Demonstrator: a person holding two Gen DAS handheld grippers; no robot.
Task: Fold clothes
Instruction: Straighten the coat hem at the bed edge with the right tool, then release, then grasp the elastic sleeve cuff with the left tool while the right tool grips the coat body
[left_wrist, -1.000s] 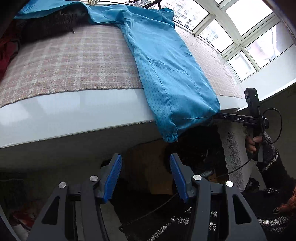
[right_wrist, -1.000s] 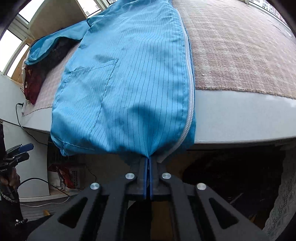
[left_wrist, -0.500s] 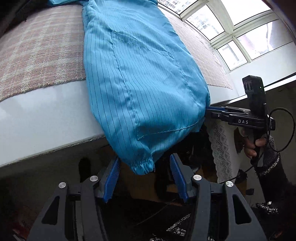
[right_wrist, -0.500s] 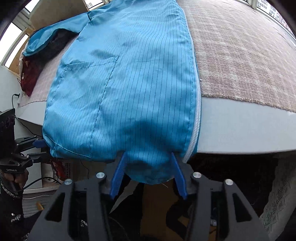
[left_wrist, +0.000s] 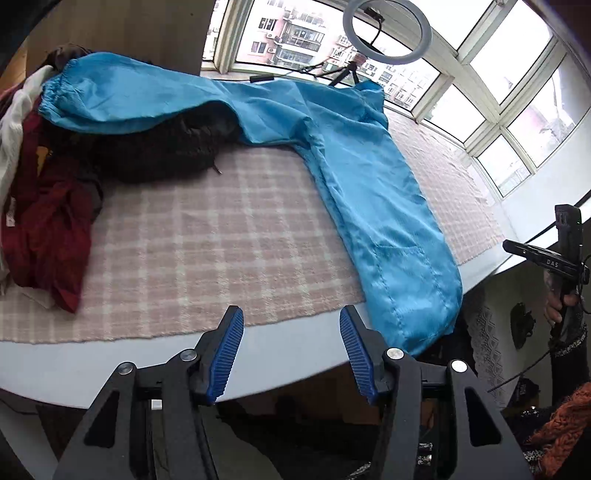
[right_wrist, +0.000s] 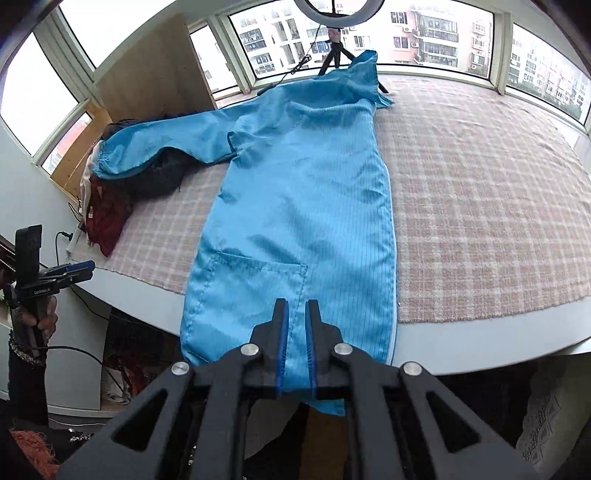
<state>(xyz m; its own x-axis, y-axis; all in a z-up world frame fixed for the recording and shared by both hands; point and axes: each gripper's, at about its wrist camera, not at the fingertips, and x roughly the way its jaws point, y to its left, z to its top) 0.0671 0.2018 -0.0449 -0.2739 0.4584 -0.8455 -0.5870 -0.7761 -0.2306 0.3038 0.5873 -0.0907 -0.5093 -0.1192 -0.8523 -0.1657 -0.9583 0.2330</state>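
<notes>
right gripper (right_wrist: 295, 336): jaws narrowly apart and opening, the hem of the blue coat (right_wrist: 303, 206) seen in the gap btw the pads, cloth apparently slack there and not pinched. left gripper (left_wrist: 291, 350): jaws wide apart, nothing btw them, only the pale table edge (left_wrist: 110, 350) and the checked mat (left_wrist: 207, 236) beyond; the coat's hem corner hangs just beside its right finger, not touching. risks, as judged: (a) the hem overhangs the table edge, so w/ no grip on it the smooth fabric may slide down and drag the body askew; (b) one sleeve lies draped over the dark garment (left_wrist: 159, 151) and the red garment (left_wrist: 48, 229) at the far left, so a fold started now could catch that pile and go uneven; (c) a regrip at the hem may take one layer only, since the coat appears doubled along the zip. coat otherwise lies lengthwise on the mat, collar toward the ring light (right_wrist: 332, 11) at the window, hem toward both grippers.
</notes>
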